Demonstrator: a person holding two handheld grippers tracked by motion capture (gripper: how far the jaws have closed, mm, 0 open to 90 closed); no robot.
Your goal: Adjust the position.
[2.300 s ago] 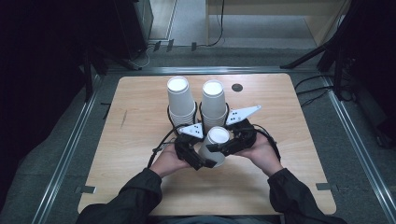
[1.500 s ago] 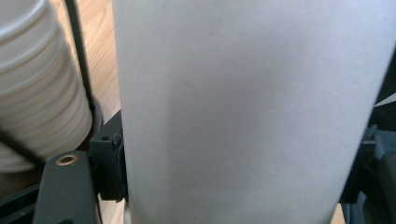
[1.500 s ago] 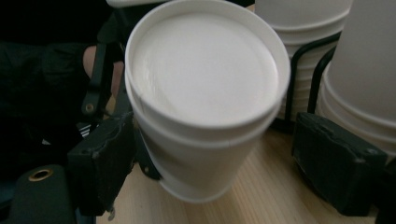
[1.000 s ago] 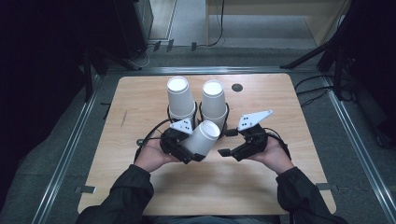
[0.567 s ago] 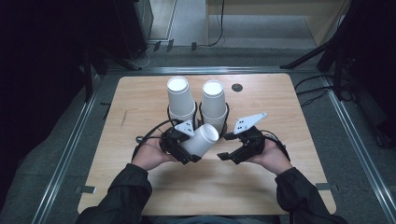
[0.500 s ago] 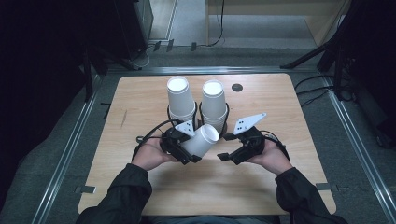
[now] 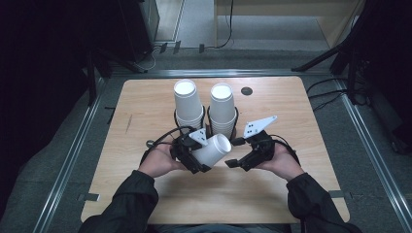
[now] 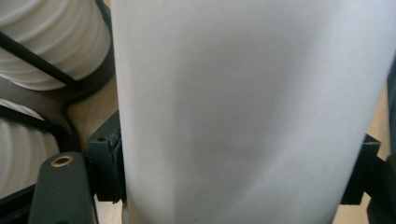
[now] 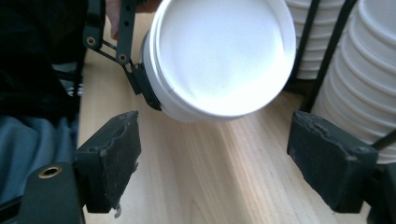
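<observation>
Clamping a white paper cup (image 7: 212, 150) between its jaws, the left gripper (image 7: 194, 155) is tilting it so the mouth is facing toward two o'clock, just above the wooden table (image 7: 145, 111). At three o'clock from the cup, the right gripper (image 7: 235, 154) is hovering with jaws spread wide and empty. Two cup stacks (image 7: 188, 104) are standing in black wire holders at twelve o'clock.

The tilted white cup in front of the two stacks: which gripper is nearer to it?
Left. The left gripper is shut on the tilted cup, jaws pressing both sides. The right gripper is open, apart from the cup, facing its mouth.
</observation>
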